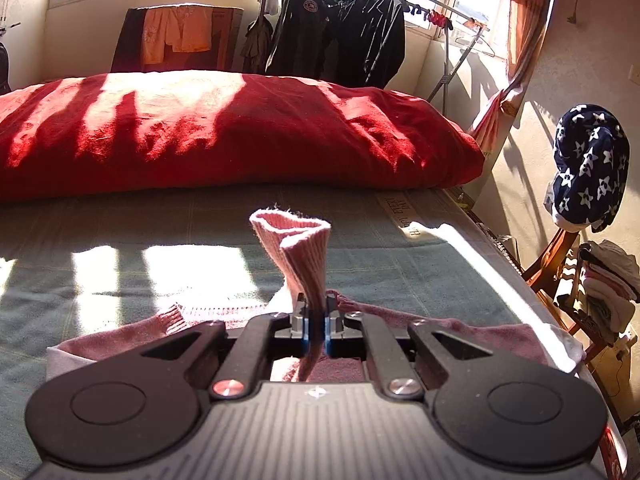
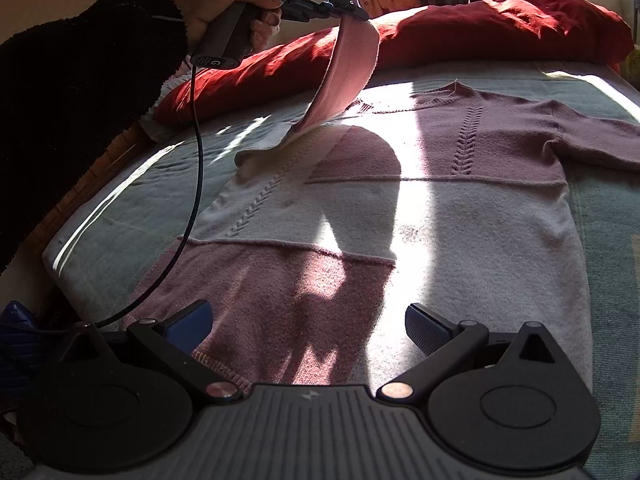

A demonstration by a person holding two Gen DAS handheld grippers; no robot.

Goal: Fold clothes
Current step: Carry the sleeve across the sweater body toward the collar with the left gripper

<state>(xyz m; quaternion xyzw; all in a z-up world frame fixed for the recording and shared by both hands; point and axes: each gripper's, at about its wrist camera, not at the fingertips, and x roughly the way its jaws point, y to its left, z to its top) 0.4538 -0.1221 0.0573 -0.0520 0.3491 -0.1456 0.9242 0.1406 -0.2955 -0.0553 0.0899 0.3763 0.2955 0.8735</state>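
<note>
On the bed, the left hand-held gripper [image 1: 316, 326] pinches the pink sweater's sleeve [image 1: 298, 252]; the right hand-held gripper [image 2: 308, 326] gapes.

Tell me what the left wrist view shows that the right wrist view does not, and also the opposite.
Only the left wrist view shows the clothes rack with dark jackets, the star-patterned cloth on a chair, and the left gripper shut on the pink sleeve up close.

Only the right wrist view shows the whole sweater lying flat, the hand lifting that sleeve, and the open right gripper.

Both show the red pillow and the grey-green bed cover.
</note>
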